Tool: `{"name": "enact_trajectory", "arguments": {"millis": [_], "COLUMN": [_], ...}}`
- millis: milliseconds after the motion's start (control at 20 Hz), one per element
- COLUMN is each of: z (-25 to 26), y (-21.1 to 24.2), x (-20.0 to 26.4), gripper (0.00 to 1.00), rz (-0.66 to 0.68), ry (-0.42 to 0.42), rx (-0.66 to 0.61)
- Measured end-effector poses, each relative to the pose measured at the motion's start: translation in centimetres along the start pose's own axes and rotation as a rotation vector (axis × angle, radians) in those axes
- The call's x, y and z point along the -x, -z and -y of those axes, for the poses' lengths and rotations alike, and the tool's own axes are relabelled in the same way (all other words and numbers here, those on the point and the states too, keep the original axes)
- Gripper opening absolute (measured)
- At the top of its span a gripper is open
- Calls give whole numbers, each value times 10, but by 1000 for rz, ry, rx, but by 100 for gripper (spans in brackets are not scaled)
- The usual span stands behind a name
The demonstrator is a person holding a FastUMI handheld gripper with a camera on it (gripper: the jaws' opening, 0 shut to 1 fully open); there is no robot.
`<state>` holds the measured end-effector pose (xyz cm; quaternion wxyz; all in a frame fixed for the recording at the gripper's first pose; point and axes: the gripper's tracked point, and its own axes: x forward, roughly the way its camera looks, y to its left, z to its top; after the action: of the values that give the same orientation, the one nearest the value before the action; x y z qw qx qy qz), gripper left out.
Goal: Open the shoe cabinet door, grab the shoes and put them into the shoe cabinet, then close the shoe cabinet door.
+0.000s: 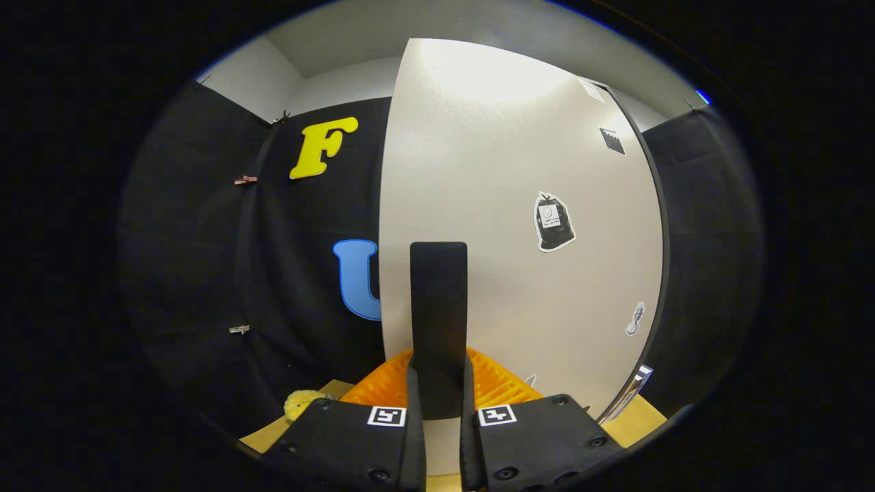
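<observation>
The shoe cabinet's white door (519,273) stands right in front of me, with a few stickers on its face. Its flat black handle (438,301) runs upright near the door's left edge. My gripper (438,372) is shut on the lower part of this handle, one finger pressing on each side. The ribbed fingertips (379,386) spread out behind the handle against the door. Along the door's right edge runs a dark strip, and whether the door is ajar there I cannot tell.
A small yellow fuzzy object (301,403) lies on the wooden surface (636,424) to the lower left of my fingers. The booth's black cloth wall (301,273) hangs to the left of the door and also to its right.
</observation>
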<state>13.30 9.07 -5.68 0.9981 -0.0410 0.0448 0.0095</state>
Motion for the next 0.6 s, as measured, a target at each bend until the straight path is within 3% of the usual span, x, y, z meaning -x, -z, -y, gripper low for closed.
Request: {"name": "enact_trajectory", "arguments": {"millis": [300,600], "z": [23,67], "y": [-4,-8], "x": [64,117], "gripper": [23,23], "rz": [-5,-7], "ry": [-82,-96], "rx": [-3,0]}}
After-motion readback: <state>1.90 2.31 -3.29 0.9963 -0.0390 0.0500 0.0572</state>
